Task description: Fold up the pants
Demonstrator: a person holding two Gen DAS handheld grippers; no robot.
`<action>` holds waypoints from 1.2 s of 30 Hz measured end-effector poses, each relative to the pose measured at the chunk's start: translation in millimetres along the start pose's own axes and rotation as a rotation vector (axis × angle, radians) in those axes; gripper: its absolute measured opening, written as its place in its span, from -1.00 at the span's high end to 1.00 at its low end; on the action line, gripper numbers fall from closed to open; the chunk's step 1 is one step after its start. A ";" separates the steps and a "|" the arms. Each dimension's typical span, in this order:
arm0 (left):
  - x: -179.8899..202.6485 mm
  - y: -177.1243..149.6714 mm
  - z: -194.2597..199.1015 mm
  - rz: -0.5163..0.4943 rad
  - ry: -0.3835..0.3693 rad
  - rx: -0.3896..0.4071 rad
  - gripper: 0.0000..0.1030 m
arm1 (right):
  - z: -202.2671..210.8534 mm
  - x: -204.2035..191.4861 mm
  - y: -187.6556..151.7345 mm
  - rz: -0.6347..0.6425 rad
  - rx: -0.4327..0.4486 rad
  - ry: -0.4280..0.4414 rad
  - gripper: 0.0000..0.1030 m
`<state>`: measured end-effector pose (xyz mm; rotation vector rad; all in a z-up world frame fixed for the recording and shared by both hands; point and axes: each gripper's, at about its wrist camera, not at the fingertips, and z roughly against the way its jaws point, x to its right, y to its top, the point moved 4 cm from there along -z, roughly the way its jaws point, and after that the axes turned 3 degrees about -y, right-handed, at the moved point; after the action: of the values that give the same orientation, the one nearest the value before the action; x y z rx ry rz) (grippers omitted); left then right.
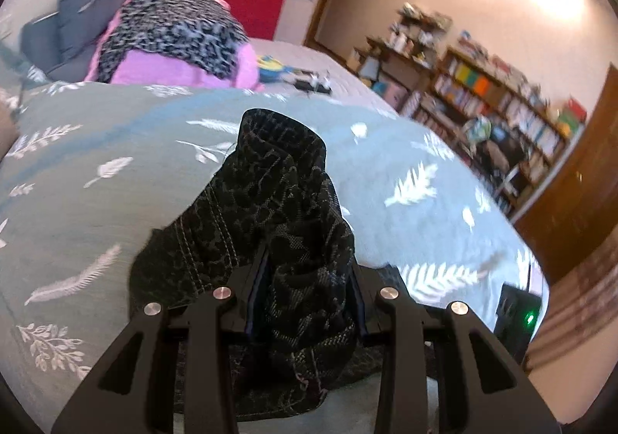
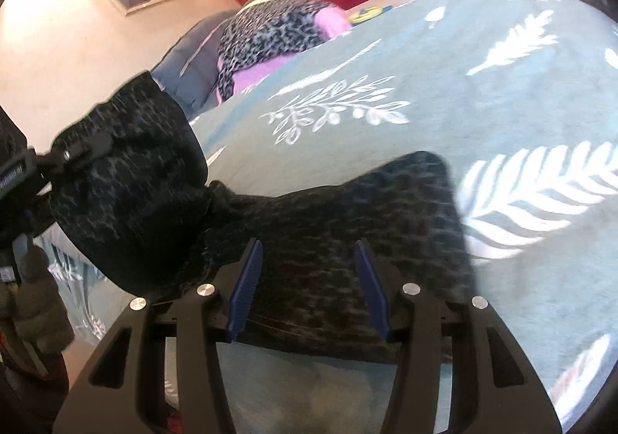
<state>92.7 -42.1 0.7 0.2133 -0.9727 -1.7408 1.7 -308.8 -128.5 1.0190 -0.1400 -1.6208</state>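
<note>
— Left tool (image 1: 305,279): its jaws are clamped on a bunched fold of the dark patterned pants (image 1: 270,225), lifted off the bed (image 1: 77,179).

— And the right tool (image 2: 305,279)?

— Its jaws stand apart over the pants (image 2: 347,225), nothing pinched. Only this view shows the left tool (image 2: 69,157) from outside, gripping the raised cloth.

— Around them?

— A leopard-print and pink pile (image 1: 174,36) far up the bed; bookshelves (image 1: 502,105) show in the left view alone. Bunched cloth hides the left pads.
</note>
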 end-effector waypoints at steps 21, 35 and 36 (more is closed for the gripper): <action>103.0 -71.6 -140.2 -0.180 -0.068 -0.229 0.12 | 33.8 80.4 6.3 -0.146 0.059 -0.057 0.00; 101.8 -82.8 -118.8 -0.036 -0.330 -0.288 -0.16 | 54.4 89.0 11.4 -0.185 0.105 -0.051 0.00; 96.8 -80.8 -113.8 -0.018 -0.332 -0.280 -0.16 | 56.5 84.2 13.3 -0.179 0.109 -0.034 0.00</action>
<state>60.8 -175.5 -99.6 -0.2553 -0.9473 -1.9433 -23.2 -407.9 -131.0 1.1135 -0.1653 -1.8098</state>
